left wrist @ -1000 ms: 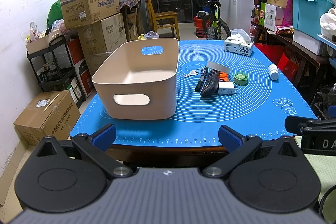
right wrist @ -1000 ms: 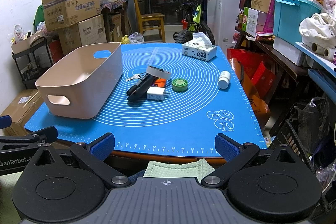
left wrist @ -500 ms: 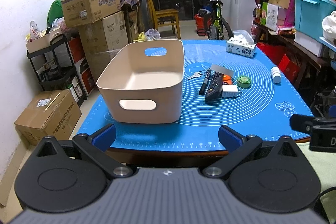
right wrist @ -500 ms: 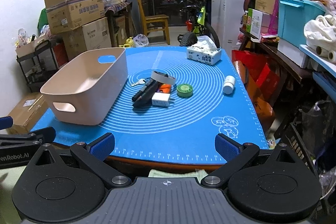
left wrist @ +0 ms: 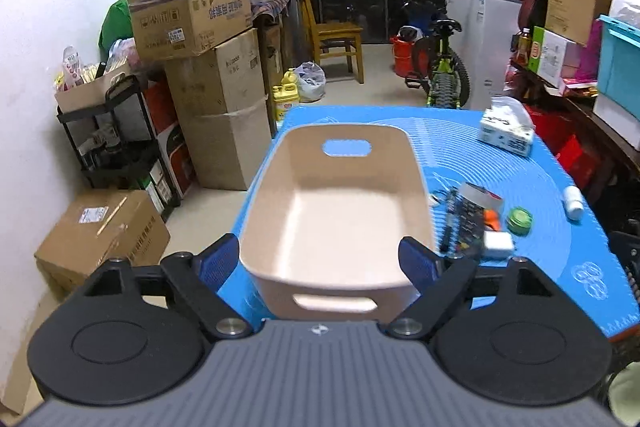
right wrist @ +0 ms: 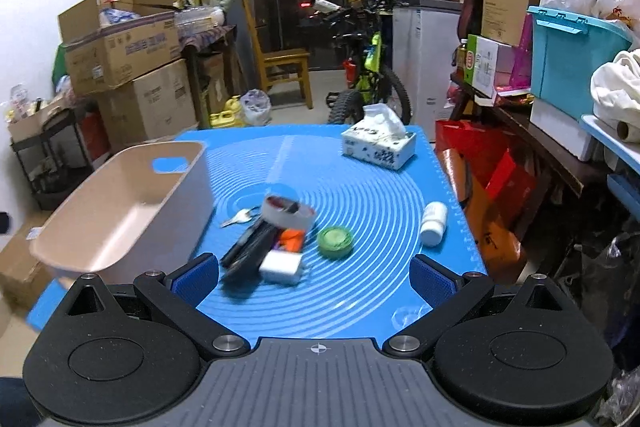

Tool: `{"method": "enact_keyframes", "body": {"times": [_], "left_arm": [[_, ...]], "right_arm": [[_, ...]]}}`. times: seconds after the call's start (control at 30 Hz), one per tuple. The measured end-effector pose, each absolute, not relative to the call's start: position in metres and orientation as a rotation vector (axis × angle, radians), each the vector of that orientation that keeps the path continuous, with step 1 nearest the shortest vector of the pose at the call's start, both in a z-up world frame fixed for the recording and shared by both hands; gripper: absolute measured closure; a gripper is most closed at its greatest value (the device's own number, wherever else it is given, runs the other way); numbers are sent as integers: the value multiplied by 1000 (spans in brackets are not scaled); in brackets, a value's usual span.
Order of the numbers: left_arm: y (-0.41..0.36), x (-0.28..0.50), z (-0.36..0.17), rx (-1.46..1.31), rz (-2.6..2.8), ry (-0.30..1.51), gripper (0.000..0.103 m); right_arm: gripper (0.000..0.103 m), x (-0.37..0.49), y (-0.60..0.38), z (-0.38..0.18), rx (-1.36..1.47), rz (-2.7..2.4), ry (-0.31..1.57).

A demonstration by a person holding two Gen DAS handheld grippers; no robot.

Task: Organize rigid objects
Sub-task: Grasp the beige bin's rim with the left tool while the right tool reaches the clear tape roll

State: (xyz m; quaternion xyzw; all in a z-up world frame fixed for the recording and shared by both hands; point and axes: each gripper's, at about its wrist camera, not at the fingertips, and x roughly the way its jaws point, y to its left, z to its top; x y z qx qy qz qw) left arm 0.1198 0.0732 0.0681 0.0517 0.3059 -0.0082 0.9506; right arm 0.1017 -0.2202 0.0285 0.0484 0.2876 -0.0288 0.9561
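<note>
The left gripper (left wrist: 320, 259) is held wide apart above the near end of the beige bin (left wrist: 336, 211), with nothing between its blue pads (left wrist: 218, 261). The right gripper (right wrist: 316, 277) is likewise spread wide and grips nothing; it is aimed at a heap of small things on the blue mat (right wrist: 360, 287) that covers the table.

The bin is seen standing on the left part of the mat, its inside bare. Just beside it, to its right, the heap is found: a black remote (right wrist: 250, 251), a white charger (right wrist: 282, 267), an orange item (right wrist: 292, 239), a roll of tape (right wrist: 288, 213) lying on top, and keys (right wrist: 239, 217) at the far side. A green round tin (right wrist: 335, 242) is set near the heap, and a white bottle (right wrist: 433, 223) lies on its side further right. A tissue box (right wrist: 378, 147) is placed at the far edge; its print cannot be read.

On the stacked cardboard boxes (left wrist: 192, 15) by the wall, printed lettering is seen, too blurred to be read.
</note>
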Motion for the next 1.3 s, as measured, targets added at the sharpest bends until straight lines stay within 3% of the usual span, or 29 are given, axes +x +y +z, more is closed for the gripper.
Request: {"method": "enact_keyframes", "body": {"times": [0.67, 1.03, 1.13, 1.2, 1.3], "left_arm": [[133, 291, 3, 147, 46, 833, 20], [142, 309, -27, 123, -51, 927, 47], [147, 311, -34, 131, -73, 963, 61], [151, 315, -38, 125, -76, 983, 77], [155, 318, -42, 100, -82, 1010, 83]], "right_arm": [[4, 317, -197, -15, 62, 113, 746], [16, 374, -152, -54, -42, 119, 846], [24, 378, -146, -72, -46, 116, 880], [28, 378, -144, -81, -75, 110, 891], [38, 377, -140, -81, -122, 111, 891]]}}
